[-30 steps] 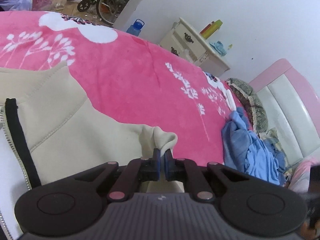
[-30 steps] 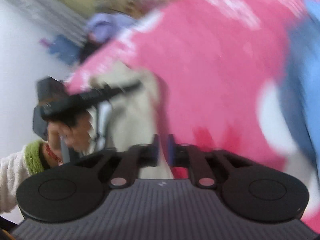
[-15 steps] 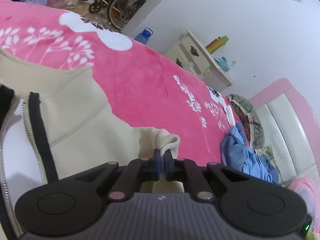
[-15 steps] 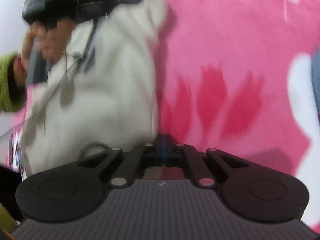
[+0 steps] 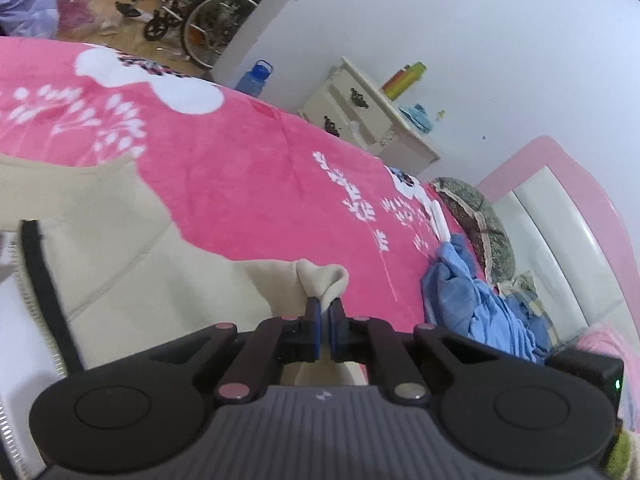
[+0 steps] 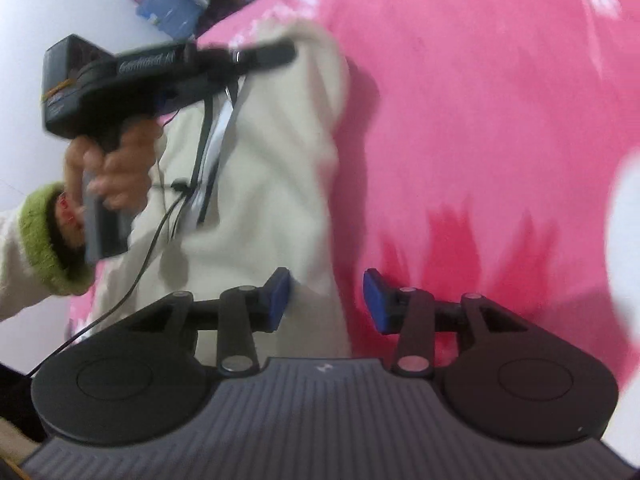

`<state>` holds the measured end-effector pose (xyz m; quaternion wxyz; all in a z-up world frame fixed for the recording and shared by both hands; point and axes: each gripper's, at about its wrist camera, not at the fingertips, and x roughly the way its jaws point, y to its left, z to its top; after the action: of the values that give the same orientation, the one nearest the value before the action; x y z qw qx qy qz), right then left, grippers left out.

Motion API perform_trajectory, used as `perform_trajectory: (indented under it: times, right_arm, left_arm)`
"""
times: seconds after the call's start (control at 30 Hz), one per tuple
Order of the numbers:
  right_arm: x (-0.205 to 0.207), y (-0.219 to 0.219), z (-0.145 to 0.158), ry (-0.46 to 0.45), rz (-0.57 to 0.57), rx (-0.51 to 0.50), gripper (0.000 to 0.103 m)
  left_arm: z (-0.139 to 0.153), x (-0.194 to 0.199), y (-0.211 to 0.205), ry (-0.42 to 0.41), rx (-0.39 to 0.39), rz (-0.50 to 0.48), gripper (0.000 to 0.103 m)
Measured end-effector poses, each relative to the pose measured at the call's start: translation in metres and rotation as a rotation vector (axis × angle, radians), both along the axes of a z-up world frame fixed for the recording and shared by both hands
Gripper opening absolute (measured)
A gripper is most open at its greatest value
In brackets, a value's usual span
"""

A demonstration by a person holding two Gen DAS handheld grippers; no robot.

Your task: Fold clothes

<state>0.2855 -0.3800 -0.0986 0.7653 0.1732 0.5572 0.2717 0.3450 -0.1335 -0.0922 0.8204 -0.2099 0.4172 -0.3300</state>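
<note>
A cream zip-up jacket (image 5: 132,264) with a black-edged zipper lies on the pink blanket (image 5: 248,168). My left gripper (image 5: 325,312) is shut on a bunched fold of the jacket's cream fabric (image 5: 322,278). In the right wrist view the same jacket (image 6: 276,168) stretches away from me, and its near edge lies between the blue pads of my right gripper (image 6: 326,304), which stands open just above it. The left gripper's body (image 6: 160,76) shows at the jacket's far end, held by a hand (image 6: 116,176) in a green-cuffed sleeve.
A heap of blue clothes (image 5: 476,300) lies by the pink-and-white headboard (image 5: 560,220). A cream nightstand (image 5: 368,116), a blue bottle (image 5: 254,76) and a wheelchair (image 5: 208,20) stand beyond the bed. A cable (image 6: 132,276) hangs from the left gripper.
My right gripper has opened and now sits at the jacket's near edge. The left gripper keeps its hold and has shifted slightly.
</note>
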Motion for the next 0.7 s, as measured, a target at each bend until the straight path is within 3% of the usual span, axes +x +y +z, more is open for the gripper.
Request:
perform_trajectory:
  times: [0.07,0.17,0.4,0.57,0.63,0.7]
  right_arm:
    - [-0.015,-0.009,-0.001,0.031,-0.017,0.016,0.024]
    - [-0.033,-0.010,0.009,0.003,-0.016,-0.010,0.020]
    - [-0.043,0.009,0.012,-0.038,-0.065,-0.157,0.020]
    - [-0.045,0.017,0.018,-0.042,-0.111,-0.177,0.032]
    - [-0.052,0.006,0.025,-0.026,-0.156,-0.154,0.041]
    - [-0.077,-0.027,0.032,-0.020,-0.220,-0.140,0.041]
  left_arm:
    - [-0.006,0.004,-0.011,0.005,-0.006,-0.004,0.005]
    - [-0.015,0.009,-0.033,-0.004,0.019,-0.027,0.006]
    - [-0.046,0.006,-0.083,-0.108,0.243,-0.078,0.008]
    - [-0.041,0.009,-0.080,-0.061,0.221,-0.065,0.012]
    - [-0.035,0.014,-0.071,-0.009,0.171,-0.042,0.024]
    - [-0.028,0.017,-0.062,0.035,0.117,0.003,0.048]
